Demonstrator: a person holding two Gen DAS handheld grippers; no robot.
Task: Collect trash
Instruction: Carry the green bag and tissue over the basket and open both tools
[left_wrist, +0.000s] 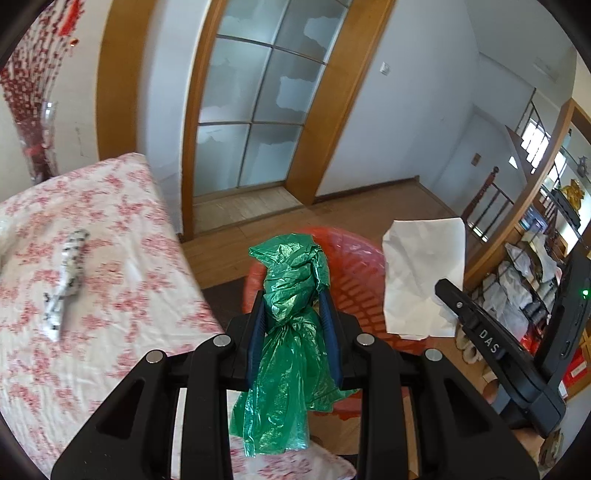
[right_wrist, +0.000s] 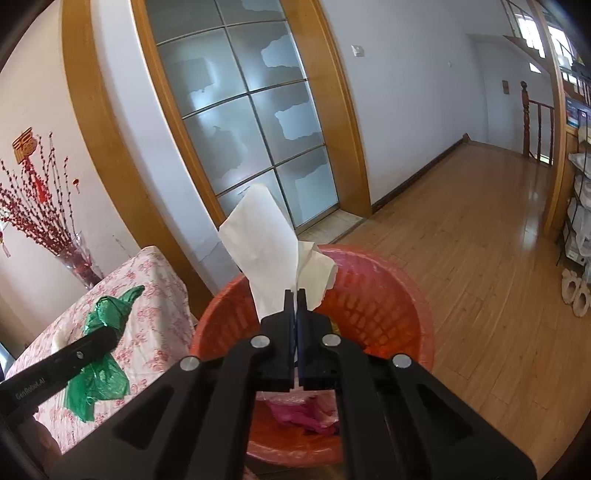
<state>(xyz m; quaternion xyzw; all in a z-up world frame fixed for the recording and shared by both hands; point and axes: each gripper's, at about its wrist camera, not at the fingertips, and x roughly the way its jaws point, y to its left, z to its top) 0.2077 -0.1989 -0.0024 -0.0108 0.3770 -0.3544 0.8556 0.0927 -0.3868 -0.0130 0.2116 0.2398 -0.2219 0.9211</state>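
**Both grippers loaded at the bin**

Far left of the left gripper (left_wrist: 295, 299), a crumpled printed wrapper (left_wrist: 64, 280) lies on the floral cloth (left_wrist: 122, 236) of the table. The left gripper's jaws stand narrowly apart, pressed on a crumpled green bag (left_wrist: 291, 291); the bag bulges ahead of the fingertips and hangs down behind them. Just beyond and below it sits the red bin (left_wrist: 354, 269), on the wooden floor (left_wrist: 369, 210) beside the table. To the right, the right gripper (right_wrist: 295, 293) holds a white tissue (right_wrist: 266, 243) with its jaws closed flat on the sheet's lower edge, the rest standing up ahead of the fingertips. The bin's rim (right_wrist: 406, 280) lies directly under this gripper, with pink trash (right_wrist: 306, 413) inside.
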